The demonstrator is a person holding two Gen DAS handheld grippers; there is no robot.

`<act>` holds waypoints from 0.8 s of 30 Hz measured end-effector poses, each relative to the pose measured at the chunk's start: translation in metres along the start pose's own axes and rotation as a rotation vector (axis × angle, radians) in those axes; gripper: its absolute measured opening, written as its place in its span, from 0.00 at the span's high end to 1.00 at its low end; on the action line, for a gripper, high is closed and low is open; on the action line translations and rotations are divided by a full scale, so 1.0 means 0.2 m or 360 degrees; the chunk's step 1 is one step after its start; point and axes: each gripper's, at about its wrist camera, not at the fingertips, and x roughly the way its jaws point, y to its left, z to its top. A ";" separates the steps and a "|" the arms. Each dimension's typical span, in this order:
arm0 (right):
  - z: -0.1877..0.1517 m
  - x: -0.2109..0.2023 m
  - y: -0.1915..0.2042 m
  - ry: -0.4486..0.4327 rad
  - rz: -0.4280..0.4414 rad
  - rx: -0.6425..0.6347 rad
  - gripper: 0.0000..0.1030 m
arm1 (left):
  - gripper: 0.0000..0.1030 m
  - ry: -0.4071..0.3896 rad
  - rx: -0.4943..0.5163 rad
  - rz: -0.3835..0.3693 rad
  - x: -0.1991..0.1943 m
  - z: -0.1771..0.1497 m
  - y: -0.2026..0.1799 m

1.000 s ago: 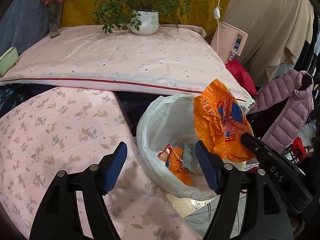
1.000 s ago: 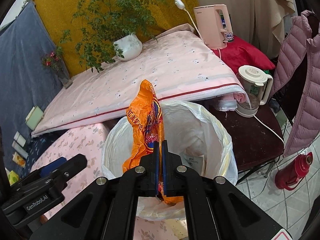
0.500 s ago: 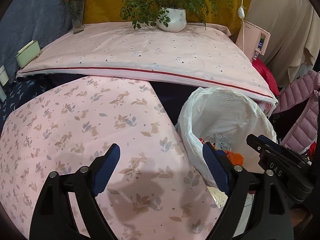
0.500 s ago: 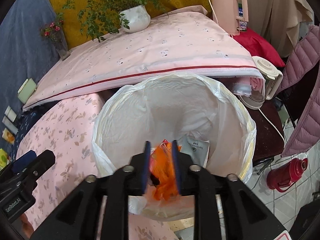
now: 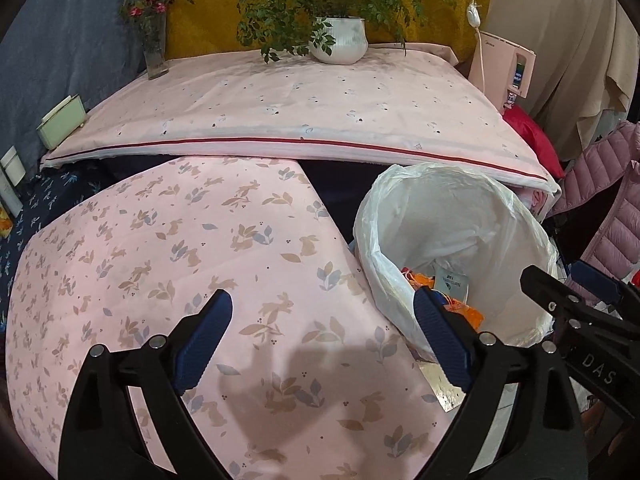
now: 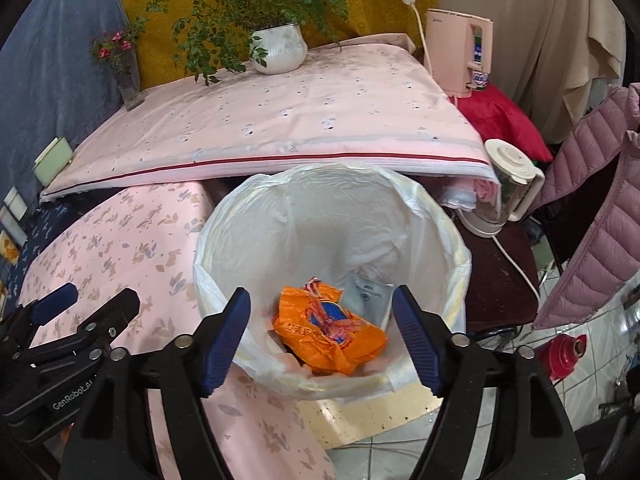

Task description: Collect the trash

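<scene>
- Crumpled orange plastic wrapper [image 6: 330, 330] lies loose at the bottom of the round bin lined with a white plastic bag [image 6: 420, 208], beside a white paper slip [image 6: 366, 294].
- Right gripper [image 6: 322, 338] hangs over the bin's near rim, tilted steeply down, and its blue-padded jaws have just been opening; they stand spread with nothing pinched, the wrapper well below them.
- Left gripper [image 5: 324, 344] angles down over the pink rabbit-print cloth [image 5: 160, 248], just left of the bin, and its jaws have also been opening; they are wide apart and hold nothing.
- From the left wrist view, the right gripper's black frame sits at the bin's right edge.
- Behind, a white potted plant [image 6: 278, 46] stands on the pale pink tablecloth [image 6: 280, 120].
</scene>
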 end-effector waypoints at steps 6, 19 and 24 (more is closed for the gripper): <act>-0.04 -0.06 -0.03 0.0006 -0.0018 -0.0048 0.17 | 0.15 0.0002 0.0052 0.0007 -0.02 -0.04 -0.05; -0.10 -0.11 -0.08 -0.0018 -0.0100 -0.0087 0.07 | 0.13 0.0039 0.0041 0.0005 -0.04 -0.10 -0.09; -0.13 -0.11 -0.07 -0.0009 -0.0104 -0.0095 0.07 | 0.13 0.0041 0.0043 -0.0002 -0.04 -0.11 -0.09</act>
